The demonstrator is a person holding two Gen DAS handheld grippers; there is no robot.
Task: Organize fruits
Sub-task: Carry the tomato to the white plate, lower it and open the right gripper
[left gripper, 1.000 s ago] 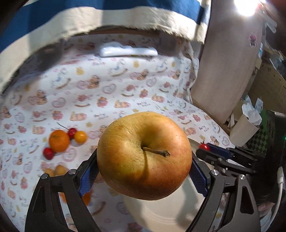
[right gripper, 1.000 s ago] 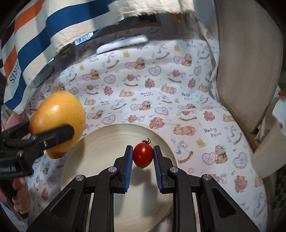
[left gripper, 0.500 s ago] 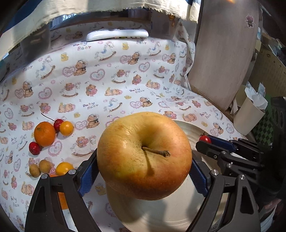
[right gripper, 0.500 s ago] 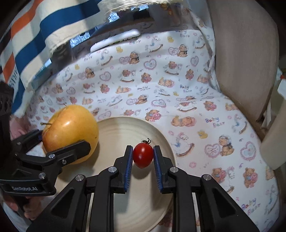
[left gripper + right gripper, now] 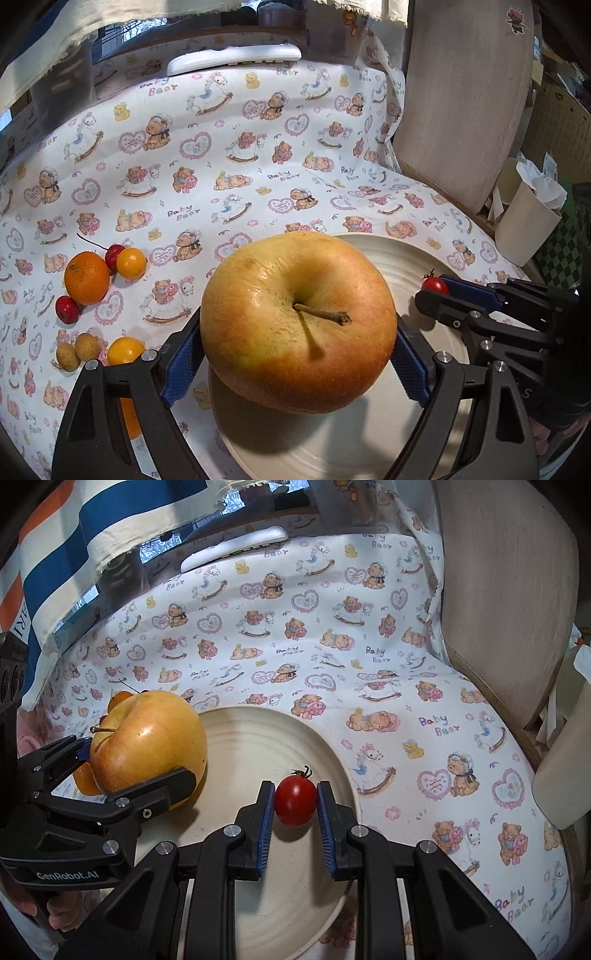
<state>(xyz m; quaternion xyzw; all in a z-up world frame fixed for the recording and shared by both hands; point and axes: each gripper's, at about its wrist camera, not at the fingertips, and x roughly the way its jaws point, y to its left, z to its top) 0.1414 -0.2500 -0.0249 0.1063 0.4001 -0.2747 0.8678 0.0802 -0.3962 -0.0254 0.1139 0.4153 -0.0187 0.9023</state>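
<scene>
both loads are over the plate [image 5: 343, 771], ready to be set down. the left gripper [image 5: 295, 354] clamps the apple [image 5: 298, 321]; the right gripper [image 5: 295, 806] pinches the cherry tomato [image 5: 295, 802]. next, lower and release. leftover small fruits [image 5: 99, 295] lie left of the left fingers, nothing blocking.

The left camera sits on the left claw [image 5: 297, 354] and looks forward and down, very close. The right camera does the same on the right claw [image 5: 295, 819]. Both see the plate [image 5: 399, 258], the apple [image 5: 147, 746] and each other's claw.
</scene>
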